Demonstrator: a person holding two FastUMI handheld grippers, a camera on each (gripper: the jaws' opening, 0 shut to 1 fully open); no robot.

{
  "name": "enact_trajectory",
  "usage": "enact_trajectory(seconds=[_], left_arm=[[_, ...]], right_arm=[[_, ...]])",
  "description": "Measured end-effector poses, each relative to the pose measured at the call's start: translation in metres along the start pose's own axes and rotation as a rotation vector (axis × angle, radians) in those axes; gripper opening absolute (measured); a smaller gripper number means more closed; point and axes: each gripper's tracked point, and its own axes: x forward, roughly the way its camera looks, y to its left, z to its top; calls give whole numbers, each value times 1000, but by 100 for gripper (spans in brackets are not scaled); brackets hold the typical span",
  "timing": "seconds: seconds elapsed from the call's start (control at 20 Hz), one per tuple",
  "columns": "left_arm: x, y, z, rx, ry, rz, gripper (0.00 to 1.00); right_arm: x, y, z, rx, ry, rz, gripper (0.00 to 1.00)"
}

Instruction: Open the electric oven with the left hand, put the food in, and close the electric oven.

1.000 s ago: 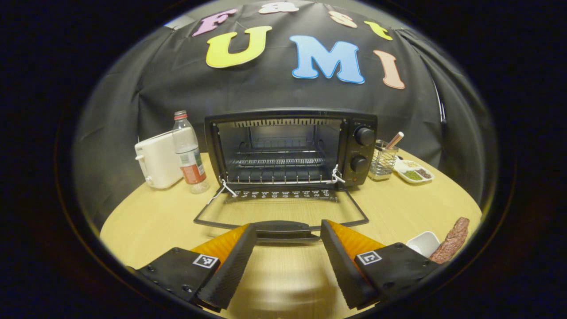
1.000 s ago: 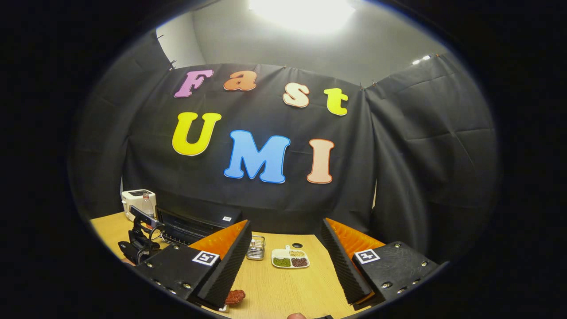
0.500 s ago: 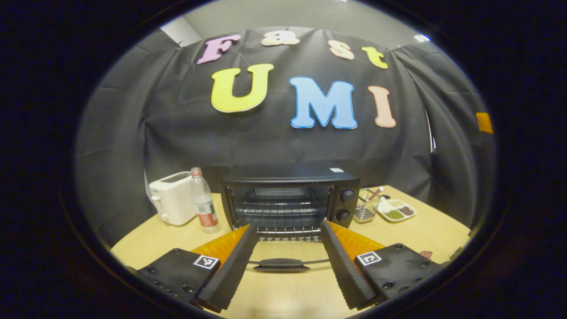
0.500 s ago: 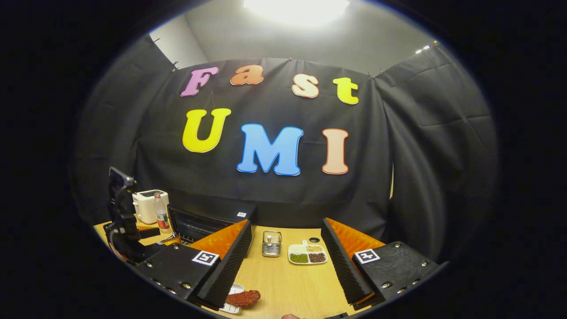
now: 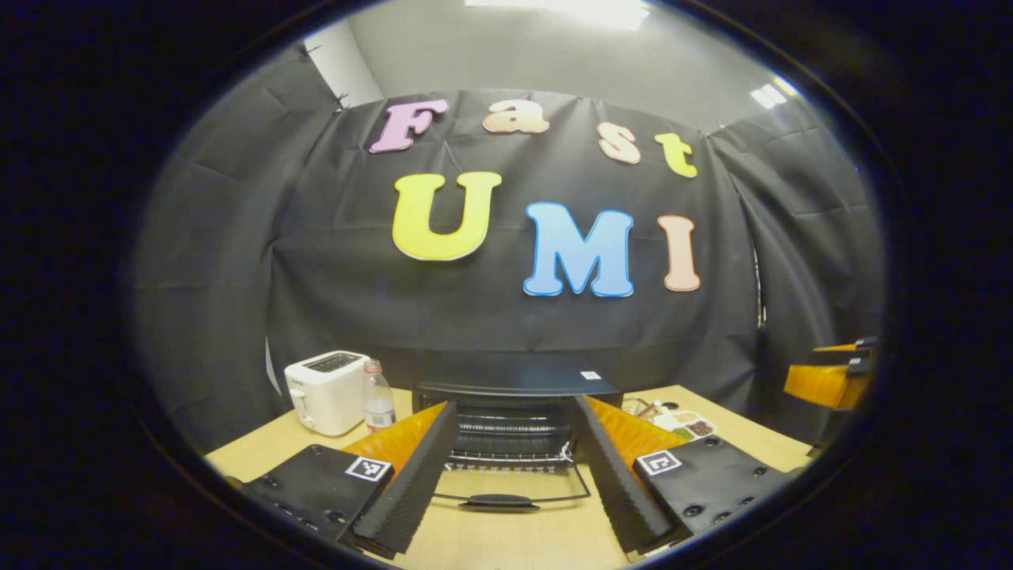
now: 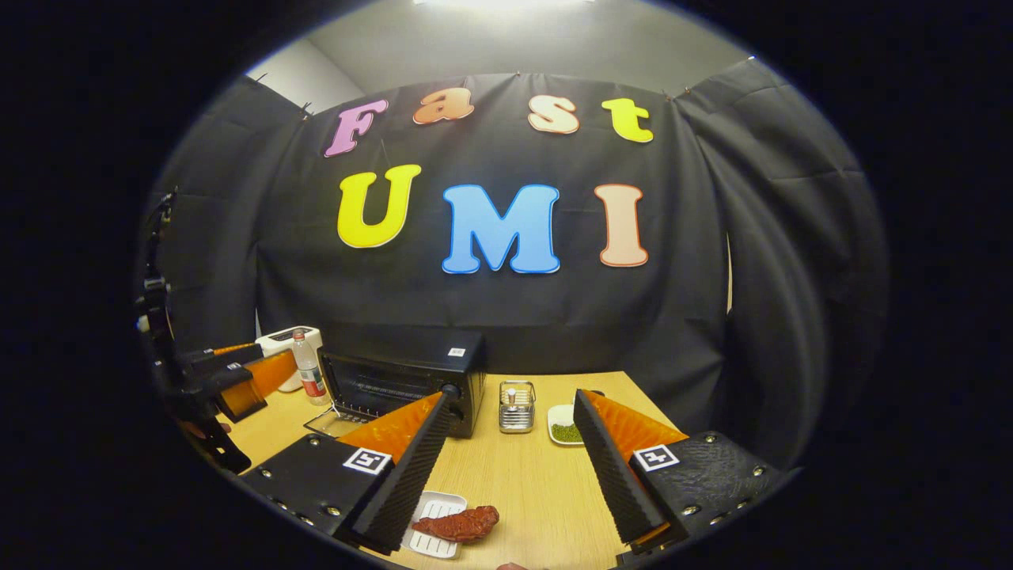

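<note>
Electric oven (image 5: pixel 518 412) at lower centre of left gripper view, door (image 5: pixel 506 483) lying open flat on bench (image 6: pixel 538 483). Food (image 6: pixel 463 523) on white tray (image 6: pixel 431 534), bottom centre of right gripper view. Left gripper (image 5: pixel 514 467) fingers spread apart, gripping nothing. Right gripper (image 6: pixel 510 467) fingers likewise apart, empty. Toaster (image 5: pixel 326 392), bottle (image 5: pixel 378 405) left of oven.

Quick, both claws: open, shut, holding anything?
Left claw: open, holding nothing, above the oven door.
Right claw: open, holding nothing; the meat lies below it.

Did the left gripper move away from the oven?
Yes. The left gripper has backed away and tilted up: the oven looks smaller and lower between its fingers.
</note>
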Motion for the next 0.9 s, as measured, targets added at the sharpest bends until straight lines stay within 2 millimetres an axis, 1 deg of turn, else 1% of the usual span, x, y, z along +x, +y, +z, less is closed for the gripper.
enact_trajectory(seconds=[0.1, 0.15, 0.2, 0.25, 0.3, 0.35, 0.4, 0.45, 0.65, 0.85, 0.9], left_arm=[[-7, 3, 13, 9, -24, 4, 97], [-10, 5, 17, 15, -33, 7, 100], [-13, 7, 22, 21, -44, 9, 100], [-16, 8, 26, 27, -51, 13, 100], [-19, 10, 28, 30, -56, 14, 97], [-21, 12, 31, 32, -62, 17, 100], [-23, 14, 34, 31, -66, 19, 100], [-26, 15, 34, 29, -67, 20, 100], [-33, 24, 35, 29, -66, 39, 100], [-36, 32, 29, 33, -50, 59, 100], [-37, 34, 27, 33, -43, 64, 100]], right_arm=[[3, 4, -14, 45, 46, 21, 95], [6, 5, -21, 75, 72, 29, 96], [9, 6, -29, 105, 99, 36, 95], [11, 8, -39, 134, 133, 42, 96], [13, 8, -48, 163, 165, 48, 96], [15, 10, -57, 194, 198, 56, 96], [17, 11, -65, 228, 229, 62, 96], [18, 13, -75, 266, 263, 71, 96], [25, 16, -105, 349, 379, 88, 96], [26, 13, -135, 409, 470, 89, 96], [25, 15, -144, 426, 495, 96, 96]])
